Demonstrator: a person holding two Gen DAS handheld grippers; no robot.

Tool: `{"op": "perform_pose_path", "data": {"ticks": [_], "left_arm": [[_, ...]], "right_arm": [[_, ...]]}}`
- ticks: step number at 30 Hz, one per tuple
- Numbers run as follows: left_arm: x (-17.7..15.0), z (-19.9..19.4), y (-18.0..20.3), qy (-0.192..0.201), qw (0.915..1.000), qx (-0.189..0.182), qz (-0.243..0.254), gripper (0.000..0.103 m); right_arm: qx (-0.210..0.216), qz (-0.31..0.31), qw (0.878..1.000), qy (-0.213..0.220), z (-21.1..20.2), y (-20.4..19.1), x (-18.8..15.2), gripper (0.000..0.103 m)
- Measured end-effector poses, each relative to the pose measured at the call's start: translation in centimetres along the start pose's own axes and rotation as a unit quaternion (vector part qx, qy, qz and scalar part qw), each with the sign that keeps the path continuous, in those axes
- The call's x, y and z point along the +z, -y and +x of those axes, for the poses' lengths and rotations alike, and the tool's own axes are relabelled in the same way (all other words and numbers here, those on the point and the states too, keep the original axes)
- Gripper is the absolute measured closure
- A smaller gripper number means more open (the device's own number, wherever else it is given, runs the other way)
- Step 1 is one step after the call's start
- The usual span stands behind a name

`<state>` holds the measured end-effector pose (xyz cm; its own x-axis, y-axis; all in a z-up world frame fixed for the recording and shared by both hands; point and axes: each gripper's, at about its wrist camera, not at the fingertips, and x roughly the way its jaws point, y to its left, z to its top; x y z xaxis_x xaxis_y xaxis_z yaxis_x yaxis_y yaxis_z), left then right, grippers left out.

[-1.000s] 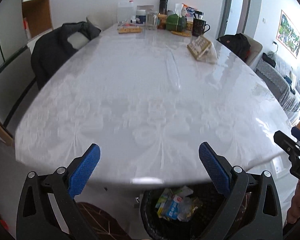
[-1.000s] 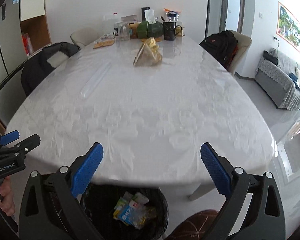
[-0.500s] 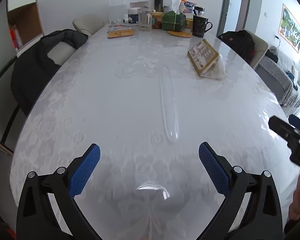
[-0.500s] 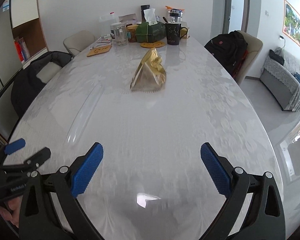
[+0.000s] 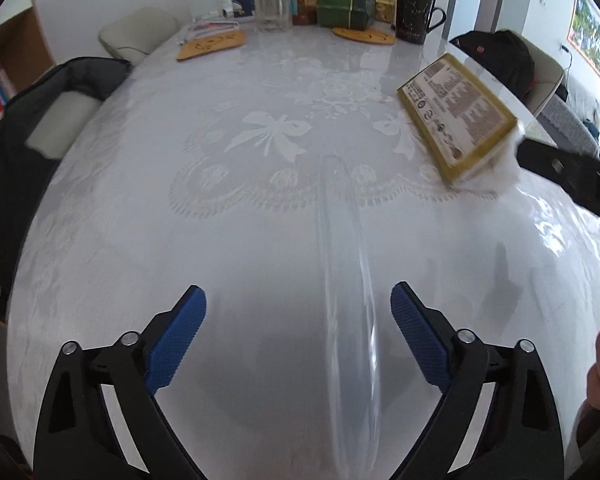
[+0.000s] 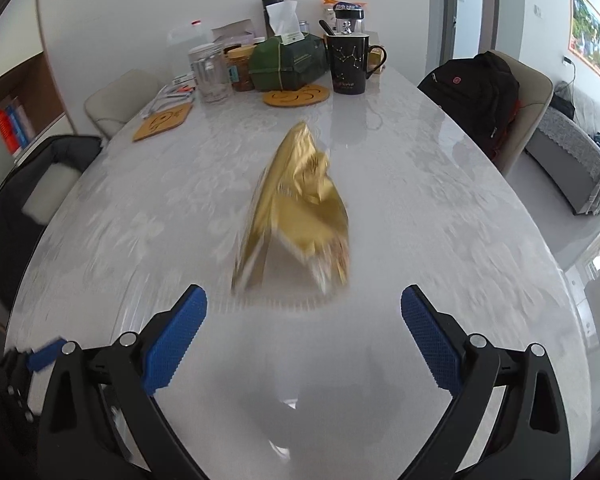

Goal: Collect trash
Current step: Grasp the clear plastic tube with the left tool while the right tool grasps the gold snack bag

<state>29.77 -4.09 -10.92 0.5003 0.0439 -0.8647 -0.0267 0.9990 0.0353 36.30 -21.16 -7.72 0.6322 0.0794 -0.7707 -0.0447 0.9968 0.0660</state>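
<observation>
While both tongs (image 6: 303, 320) gape, gold wrapper (image 6: 300, 208) lies ahead.

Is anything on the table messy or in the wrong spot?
Yes. A crumpled gold foil snack bag lies torn open, alone mid-table, away from the tidy group at the far end. A long clear plastic sleeve lies flat nearby. Both look like leftover trash.

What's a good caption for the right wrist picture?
Open right gripper nears a crumpled gold wrapper on the white table.
</observation>
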Motion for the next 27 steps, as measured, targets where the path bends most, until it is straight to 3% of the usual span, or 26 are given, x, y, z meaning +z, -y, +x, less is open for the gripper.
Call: {"op": "perform_pose_path", "data": {"ticks": [5,9,13,16,21,27], "left_arm": [[2.1,2.5,0.6,-0.018,0.9997,-0.009,0.011,0.019],[2.4,2.7,0.9,-0.012,0.9999,-0.009,0.005,0.025],[2.2,2.1,2.0,0.002,0.9997,-0.011,0.022,0.055],[2.0,1.7,2.7,0.009,0.9991,-0.005,0.041,0.076],[1.5,1.5,2.5,0.017,0.9990,-0.008,0.039,0.077],[0.7,1.1,1.7,0.020,0.9993,-0.019,0.026,0.078]], "right_arm": [[0.000,-0.004,1.000,-0.002,3.2,-0.9,2.1,0.022],[0.012,0.003,0.999,-0.042,5.5,-0.7,1.9,0.037],[0.005,-0.011,0.999,-0.037,5.7,-0.9,1.5,0.044],[0.004,-0.016,0.999,-0.039,5.8,-1.1,1.3,0.055],[0.002,-0.028,0.999,-0.037,5.7,-1.2,0.8,0.074],[-0.003,-0.041,0.999,-0.026,5.4,-1.5,0.6,0.078]]}}
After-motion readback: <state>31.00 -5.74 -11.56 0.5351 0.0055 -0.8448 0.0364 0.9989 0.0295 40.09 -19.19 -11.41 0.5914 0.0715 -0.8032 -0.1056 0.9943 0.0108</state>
